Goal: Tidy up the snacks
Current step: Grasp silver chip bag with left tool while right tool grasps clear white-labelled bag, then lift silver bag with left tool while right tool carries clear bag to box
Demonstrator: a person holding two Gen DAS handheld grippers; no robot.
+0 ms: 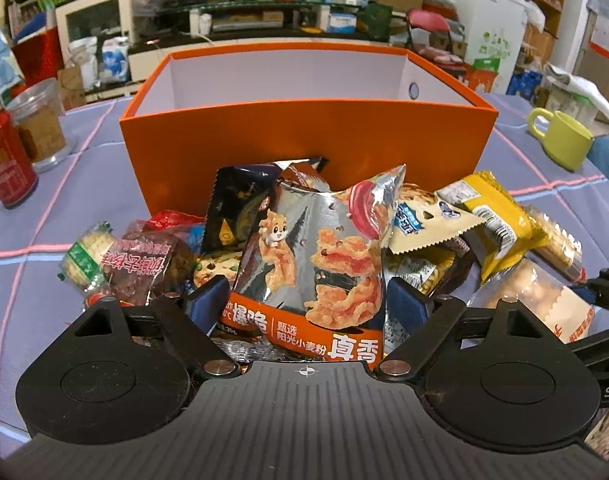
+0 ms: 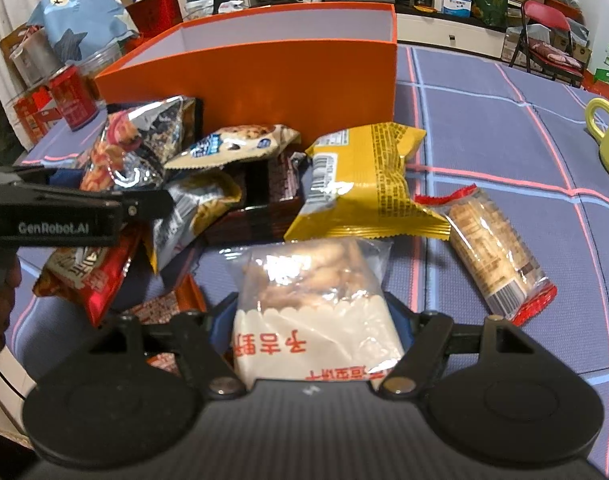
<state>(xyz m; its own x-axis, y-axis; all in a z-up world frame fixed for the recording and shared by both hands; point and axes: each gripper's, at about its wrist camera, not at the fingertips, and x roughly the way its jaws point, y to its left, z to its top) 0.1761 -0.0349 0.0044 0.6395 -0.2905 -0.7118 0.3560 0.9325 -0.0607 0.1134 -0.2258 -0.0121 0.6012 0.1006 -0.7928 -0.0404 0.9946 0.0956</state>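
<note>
While reading "GenRobot.AI", left gripper [image 2: 144,204] clamps silver snack bag [image 1: 316,256].

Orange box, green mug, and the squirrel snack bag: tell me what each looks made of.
Orange box: likely rigid cardboard, matte orange outside, pale lining, crisp straight edges.
Green mug: probably glazed ceramic; smooth, thick-walled, soft sheen.
Squirrel snack bag: metallised plastic film; silver, crinkled, mirror-like glints.
</note>
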